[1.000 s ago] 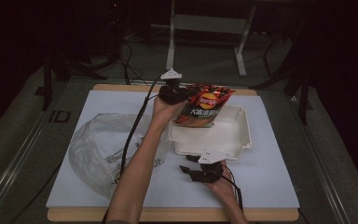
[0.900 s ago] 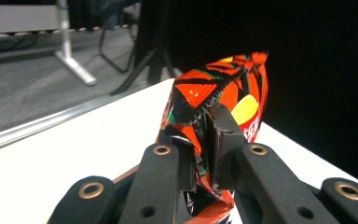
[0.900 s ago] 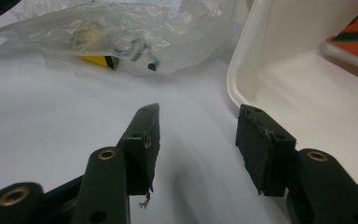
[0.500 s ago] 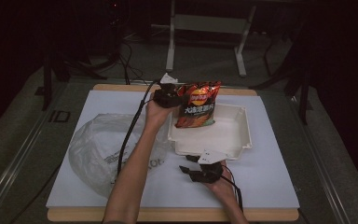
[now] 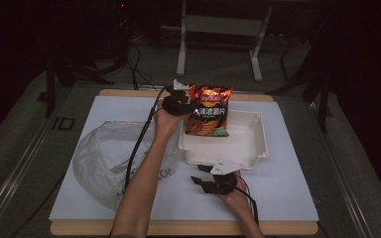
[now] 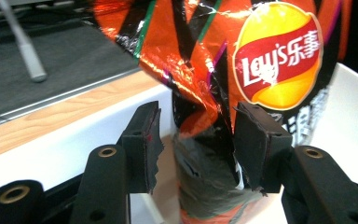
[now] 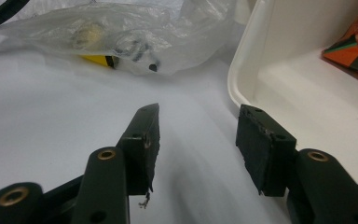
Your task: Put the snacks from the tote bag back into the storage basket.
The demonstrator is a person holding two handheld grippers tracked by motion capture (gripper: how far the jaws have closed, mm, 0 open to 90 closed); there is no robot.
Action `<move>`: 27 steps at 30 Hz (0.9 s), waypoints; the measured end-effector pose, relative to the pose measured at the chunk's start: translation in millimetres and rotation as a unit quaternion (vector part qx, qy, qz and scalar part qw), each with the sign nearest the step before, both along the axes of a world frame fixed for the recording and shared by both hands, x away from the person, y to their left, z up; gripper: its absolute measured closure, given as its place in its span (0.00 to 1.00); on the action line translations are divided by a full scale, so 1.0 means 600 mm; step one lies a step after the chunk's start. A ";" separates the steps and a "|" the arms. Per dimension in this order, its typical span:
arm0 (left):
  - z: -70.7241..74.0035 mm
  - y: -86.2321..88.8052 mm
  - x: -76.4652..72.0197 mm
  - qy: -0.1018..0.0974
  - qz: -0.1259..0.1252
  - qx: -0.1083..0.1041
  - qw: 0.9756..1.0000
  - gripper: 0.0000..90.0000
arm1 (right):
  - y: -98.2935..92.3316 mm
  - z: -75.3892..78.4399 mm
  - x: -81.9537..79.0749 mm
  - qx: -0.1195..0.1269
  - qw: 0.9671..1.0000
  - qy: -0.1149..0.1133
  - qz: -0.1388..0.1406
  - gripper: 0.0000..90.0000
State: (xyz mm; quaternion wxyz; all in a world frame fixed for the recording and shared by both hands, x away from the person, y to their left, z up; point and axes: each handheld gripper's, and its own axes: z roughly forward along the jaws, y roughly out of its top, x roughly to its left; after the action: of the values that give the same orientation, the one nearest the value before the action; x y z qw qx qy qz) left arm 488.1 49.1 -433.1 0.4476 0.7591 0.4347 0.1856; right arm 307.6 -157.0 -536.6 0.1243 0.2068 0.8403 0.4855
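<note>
Lay's crisp bag [image 5: 209, 110] stood upright at the far left of the white tray [image 5: 248, 148], left gripper [image 5: 187, 105] jaws just opened, bag edge between them, unpinched, right gripper [image 5: 201, 174] jaws held apart at the tray's near rim, clear plastic bag [image 5: 104, 158] at left.

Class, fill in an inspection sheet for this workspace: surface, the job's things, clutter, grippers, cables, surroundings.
Surface: white sheet on a wooden board.
Job's things: chip bag standing upright in the white tray, at its far left corner.
Clutter: crumpled clear plastic bag left of the tray, small items inside.
Grippers: left gripper has just been opening, the bag's edge between its jaws, pads apart from it; right gripper open over the sheet by the tray's near rim.
Cables: a black cable trails from the left gripper along the forearm.
Surroundings: dark floor, metal stand legs behind the table.
</note>
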 end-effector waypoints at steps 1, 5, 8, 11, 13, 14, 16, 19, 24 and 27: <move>0.000 -0.001 0.001 0.002 0.002 -0.004 1.000 0.57 | 0.000 0.000 0.000 0.000 1.000 -0.001 0.000 0.55; -0.003 -0.009 -0.001 0.003 -0.005 0.006 1.000 0.57 | 0.000 0.000 -0.001 0.001 1.000 -0.002 -0.001 0.55; -0.001 -0.012 -0.004 0.002 -0.008 0.006 1.000 0.57 | 0.000 0.000 -0.001 0.001 1.000 -0.003 -0.001 0.55; 0.002 -0.009 -0.008 -0.002 -0.011 0.000 1.000 0.57 | 0.000 0.000 -0.001 0.001 1.000 -0.004 -0.001 0.55; 0.005 -0.004 -0.010 -0.004 -0.011 -0.007 1.000 0.57 | 0.000 0.000 -0.001 0.000 1.000 -0.003 -0.001 0.55; 0.007 0.001 -0.012 -0.006 -0.011 -0.012 1.000 0.57 | 0.000 0.000 -0.001 0.000 1.000 -0.004 -0.002 0.55; 0.009 0.008 -0.015 -0.007 -0.010 -0.017 1.000 0.57 | 0.000 0.000 -0.001 0.000 1.000 -0.004 -0.001 0.55; 0.015 0.017 -0.020 -0.010 -0.014 -0.021 1.000 0.57 | 0.000 0.000 -0.001 -0.001 1.000 -0.004 -0.001 0.55; 0.025 0.029 -0.028 -0.013 -0.019 -0.035 0.999 0.57 | 0.001 0.000 -0.001 -0.002 1.000 -0.004 -0.001 0.55; 0.030 0.037 -0.032 -0.013 -0.024 -0.045 0.999 0.57 | 0.001 0.000 -0.001 -0.002 1.000 -0.003 -0.002 0.55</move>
State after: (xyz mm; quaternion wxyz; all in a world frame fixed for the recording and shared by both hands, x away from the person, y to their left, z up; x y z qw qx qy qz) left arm 469.0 71.5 -415.3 0.4910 0.7463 0.4180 0.1649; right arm 307.1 -156.4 -536.7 0.1278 0.2065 0.8403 0.4846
